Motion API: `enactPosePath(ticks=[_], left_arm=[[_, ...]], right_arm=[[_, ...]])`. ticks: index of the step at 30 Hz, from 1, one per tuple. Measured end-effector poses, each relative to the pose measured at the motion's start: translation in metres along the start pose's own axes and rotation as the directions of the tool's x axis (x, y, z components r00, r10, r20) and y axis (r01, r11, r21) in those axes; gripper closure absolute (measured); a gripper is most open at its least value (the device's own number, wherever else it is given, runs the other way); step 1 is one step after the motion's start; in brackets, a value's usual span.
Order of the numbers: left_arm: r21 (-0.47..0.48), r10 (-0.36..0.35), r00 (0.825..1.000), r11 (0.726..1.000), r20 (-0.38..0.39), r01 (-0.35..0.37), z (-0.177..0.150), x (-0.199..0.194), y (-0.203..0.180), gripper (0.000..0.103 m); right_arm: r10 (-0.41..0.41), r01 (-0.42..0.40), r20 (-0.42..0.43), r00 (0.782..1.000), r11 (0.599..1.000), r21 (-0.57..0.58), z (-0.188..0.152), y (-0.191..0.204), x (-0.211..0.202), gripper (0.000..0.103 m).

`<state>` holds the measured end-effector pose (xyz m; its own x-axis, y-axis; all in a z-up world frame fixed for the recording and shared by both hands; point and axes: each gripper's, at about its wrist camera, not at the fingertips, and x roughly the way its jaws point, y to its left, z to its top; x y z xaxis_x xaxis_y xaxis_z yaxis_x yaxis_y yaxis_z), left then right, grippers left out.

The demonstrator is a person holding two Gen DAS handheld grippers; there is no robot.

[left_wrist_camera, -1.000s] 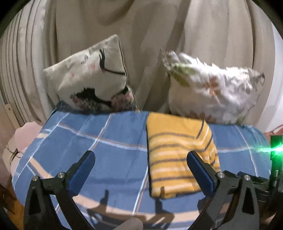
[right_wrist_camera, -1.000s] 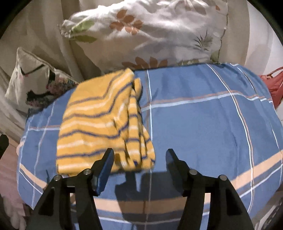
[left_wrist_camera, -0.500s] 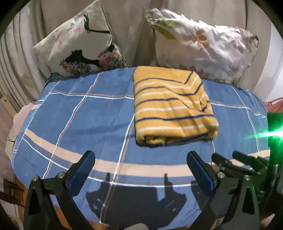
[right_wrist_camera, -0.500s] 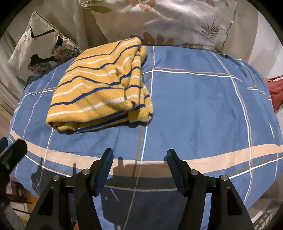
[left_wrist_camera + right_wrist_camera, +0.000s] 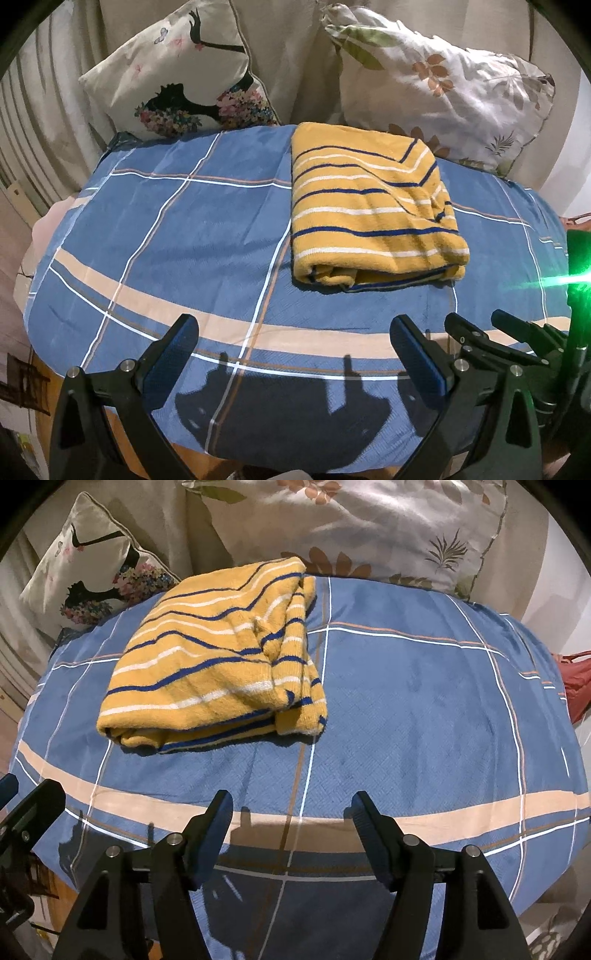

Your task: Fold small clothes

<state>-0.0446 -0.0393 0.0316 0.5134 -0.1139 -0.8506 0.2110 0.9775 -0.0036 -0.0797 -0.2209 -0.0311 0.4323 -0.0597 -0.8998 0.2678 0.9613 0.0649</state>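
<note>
A yellow garment with blue and white stripes [image 5: 369, 210] lies folded into a thick rectangle on the blue checked cloth [image 5: 177, 229]. In the right wrist view the same folded garment [image 5: 214, 657] sits left of centre. My left gripper [image 5: 295, 343] hangs open over the cloth's near edge, short of the garment, nothing between its blue pads. My right gripper [image 5: 291, 812] is also back from the garment, its jaws opening and empty. The right gripper's fingers [image 5: 476, 339] show at the left view's lower right.
Two printed pillows [image 5: 184, 74] [image 5: 443, 81] lean against a beige drape behind the cloth. A red item [image 5: 576, 679] lies past the right edge. Pink fabric [image 5: 44, 229] shows at the left edge. A green light [image 5: 565, 280] glares at the right.
Both grippers have drawn back and tilted downward, so the folded garment now lies farther ahead of them. The right gripper's jaws have widened slightly.
</note>
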Motion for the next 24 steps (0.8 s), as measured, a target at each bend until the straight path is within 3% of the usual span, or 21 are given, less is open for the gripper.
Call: enactPosePath(ticks=[24], left_arm=[[-0.038,-0.031,0.998,0.999,-0.059,0.029,0.008,0.025,0.01,0.0]], right_arm=[[-0.009,0.008,-0.011,1.0,1.0,-0.029,0.011,0.016,0.012,0.031]])
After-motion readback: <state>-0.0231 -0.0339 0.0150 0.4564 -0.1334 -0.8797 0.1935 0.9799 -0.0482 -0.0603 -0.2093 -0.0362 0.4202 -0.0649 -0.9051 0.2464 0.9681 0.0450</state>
